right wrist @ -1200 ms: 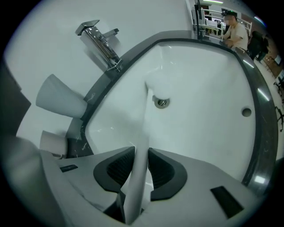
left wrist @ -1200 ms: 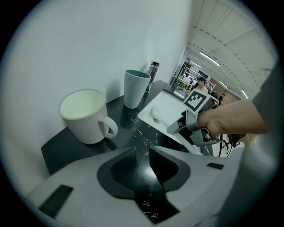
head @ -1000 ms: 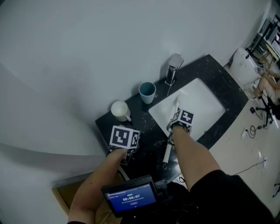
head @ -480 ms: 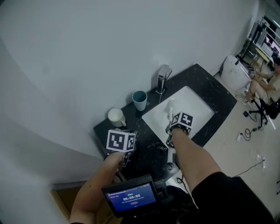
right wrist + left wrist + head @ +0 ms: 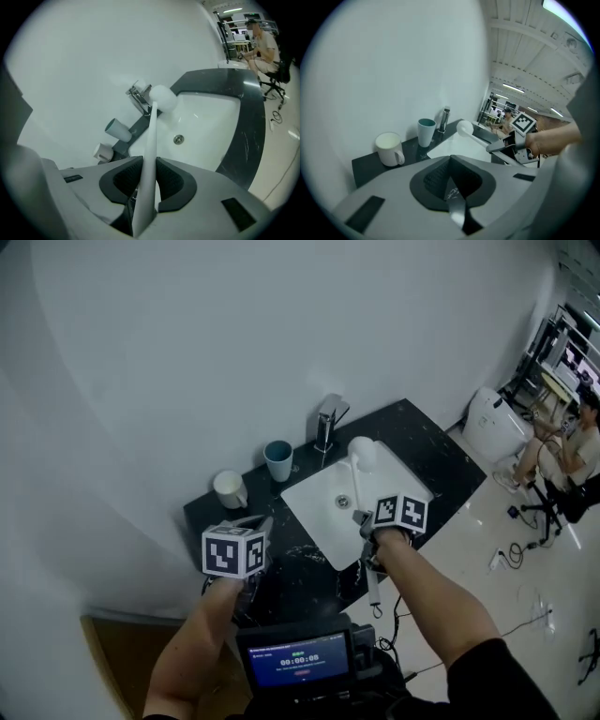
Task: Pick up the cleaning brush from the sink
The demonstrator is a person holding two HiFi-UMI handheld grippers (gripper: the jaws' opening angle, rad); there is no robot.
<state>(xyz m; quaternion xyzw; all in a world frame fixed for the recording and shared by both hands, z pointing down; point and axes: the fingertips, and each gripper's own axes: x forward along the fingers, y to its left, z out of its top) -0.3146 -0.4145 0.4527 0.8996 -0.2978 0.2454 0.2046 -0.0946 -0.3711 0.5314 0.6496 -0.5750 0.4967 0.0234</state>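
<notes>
Right tongs pinching brush by its handle, left tongs pressed together and empty, brush all white, slim flat handle, round head held ahead of right tongs above sink, handle's near end hidden between the pads, head's texture blurred.

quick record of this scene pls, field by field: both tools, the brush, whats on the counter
right tool: shut on the handle of the cleaning brush
brush: white, round head held up over the sink, close to the faucet
left tool: shut, empty, by the left end of the counter
sink: white basin, drain in view
counter items: teal cup and white mug, both left of the faucet
task status: brush gripped and off the basin
</notes>
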